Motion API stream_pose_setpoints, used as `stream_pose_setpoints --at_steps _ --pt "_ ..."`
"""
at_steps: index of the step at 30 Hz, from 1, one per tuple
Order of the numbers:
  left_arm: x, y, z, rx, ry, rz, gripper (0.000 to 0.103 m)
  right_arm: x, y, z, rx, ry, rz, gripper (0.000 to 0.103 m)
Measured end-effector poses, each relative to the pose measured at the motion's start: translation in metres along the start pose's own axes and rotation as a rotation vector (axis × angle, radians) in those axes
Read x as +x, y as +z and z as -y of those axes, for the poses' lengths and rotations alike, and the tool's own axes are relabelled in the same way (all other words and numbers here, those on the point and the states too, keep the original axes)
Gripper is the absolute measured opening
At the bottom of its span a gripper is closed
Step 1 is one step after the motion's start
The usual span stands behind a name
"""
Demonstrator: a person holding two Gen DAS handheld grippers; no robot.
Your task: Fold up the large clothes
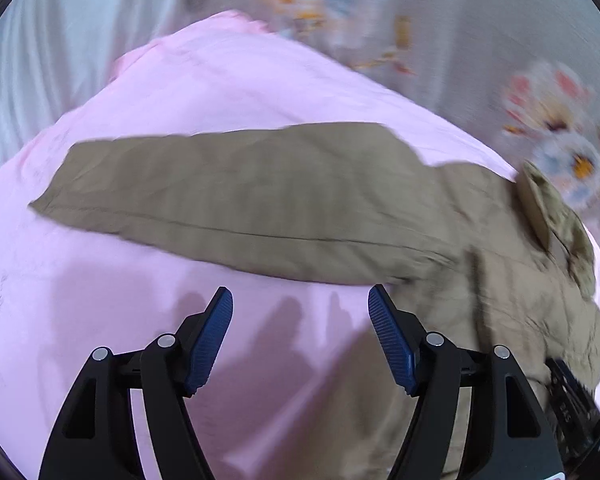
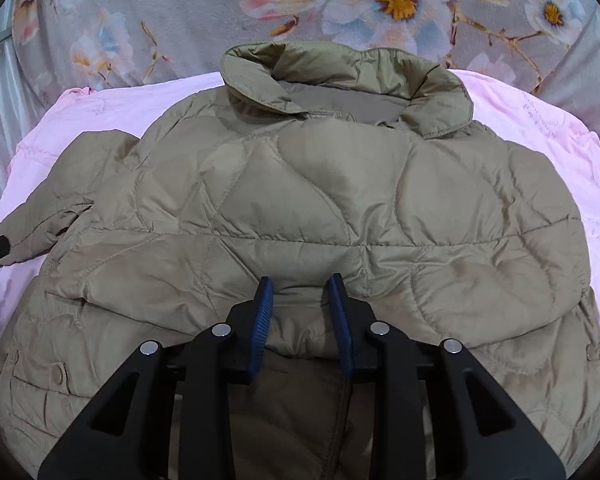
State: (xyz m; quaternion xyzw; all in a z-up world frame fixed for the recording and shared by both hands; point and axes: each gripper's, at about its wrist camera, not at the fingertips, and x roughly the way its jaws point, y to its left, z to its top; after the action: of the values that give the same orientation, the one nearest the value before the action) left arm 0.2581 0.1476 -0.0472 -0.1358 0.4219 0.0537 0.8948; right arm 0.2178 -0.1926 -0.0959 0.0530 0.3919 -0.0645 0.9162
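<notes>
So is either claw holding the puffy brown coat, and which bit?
The right claw has a fold at the coat's bottom edge between its pads; whether it pinches is unclear. The left claw is open over the pink sheet, holding nothing.

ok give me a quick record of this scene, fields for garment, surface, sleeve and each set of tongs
garment: khaki quilted jacket, collar at the far end
surface: pink sheet over a floral blanket
sleeve: left sleeve stretched flat across the sheet
left tongs: open, empty, above the sheet
right tongs: partly open around a fold of the jacket's hem; grip unclear
</notes>
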Motion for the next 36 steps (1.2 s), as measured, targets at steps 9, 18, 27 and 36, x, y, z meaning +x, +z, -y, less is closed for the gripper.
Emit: stream_pose_setpoints --at_steps 9,18,27,36 --pt "0.022 0.031 -0.149 -0.419 0.108 0.002 0.067 0.003 -0.001 -0.005 -0.031 -0.034 0.001 0.028" --pt "0.041 0.064 -0.139 -0.419 0.003 0.013 0.002 -0.004 -0.002 -0.007 -0.034 -0.047 0.022 0.029" --pt "-0.092 0.085 0.046 0.051 -0.182 0.315 0.001 -0.069 -0.03 0.019 0.07 0.018 0.112 0.035" --pt "-0.137 -0.048 0.276 0.414 -0.535 0.176 0.034 -0.139 -0.082 0.095 0.238 -0.055 0.166 0.051"
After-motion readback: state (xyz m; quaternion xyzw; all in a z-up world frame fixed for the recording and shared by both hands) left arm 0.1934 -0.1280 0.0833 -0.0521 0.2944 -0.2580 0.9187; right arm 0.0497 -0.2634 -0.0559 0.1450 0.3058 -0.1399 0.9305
